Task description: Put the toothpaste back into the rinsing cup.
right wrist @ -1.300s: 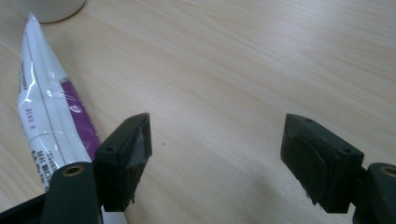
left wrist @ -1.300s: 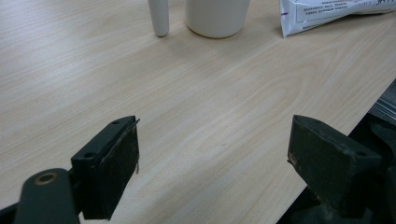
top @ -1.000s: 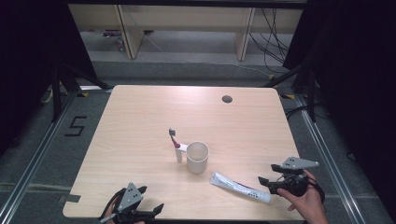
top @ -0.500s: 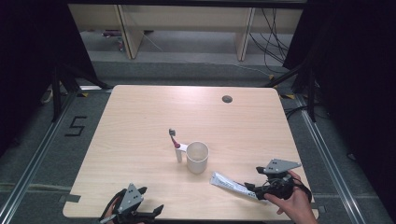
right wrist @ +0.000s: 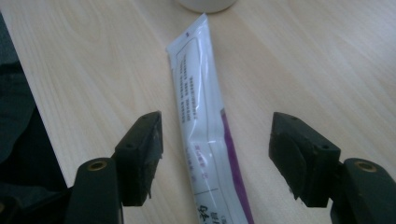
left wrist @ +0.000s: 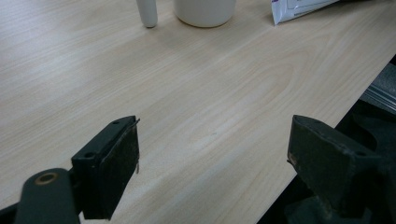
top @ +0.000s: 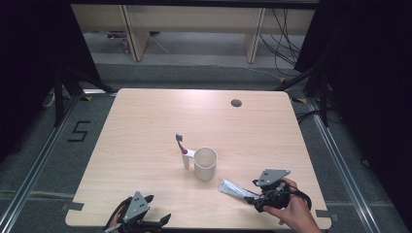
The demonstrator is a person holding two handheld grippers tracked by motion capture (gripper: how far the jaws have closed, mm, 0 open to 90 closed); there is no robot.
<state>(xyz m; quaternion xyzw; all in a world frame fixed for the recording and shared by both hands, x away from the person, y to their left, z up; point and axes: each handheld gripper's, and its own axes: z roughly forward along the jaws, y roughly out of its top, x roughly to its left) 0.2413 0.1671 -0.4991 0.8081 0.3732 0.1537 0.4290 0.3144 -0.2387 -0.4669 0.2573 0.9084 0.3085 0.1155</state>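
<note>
On the pale wooden tabletop [top: 145,126], which carried everything, a small round hole [top: 236,103] sat near the far edge. Near the middle stood the white cup [top: 205,163], upright and open at the top, with a white-handled toothbrush [top: 183,154] standing upright just beside it on your left, its dark bristle head uppermost and a red band below the head. From above I could not tell whether brush and cup touched.

Toward the near right corner lay the toothpaste tube [right wrist: 205,121], flat on the wood, white with purple along one side, its crimped flat end pointing toward the cup. In the high view it lay just to the near right of the cup, apart from it.

Your right tongs [right wrist: 215,154] were at that tube: you held them wide apart, one jaw on each side of the tube's body, neither jaw touching it in the right gripper view. Seen from above, your right hand [top: 291,208] gripped them close to the near edge, the grey plate on top.

Your left tongs [left wrist: 212,163] sat low at the near left edge of the tabletop, jaws spread wide with bare wood between them, well apart from cup, brush and tube, all of which showed at the top of the left gripper view.
</note>
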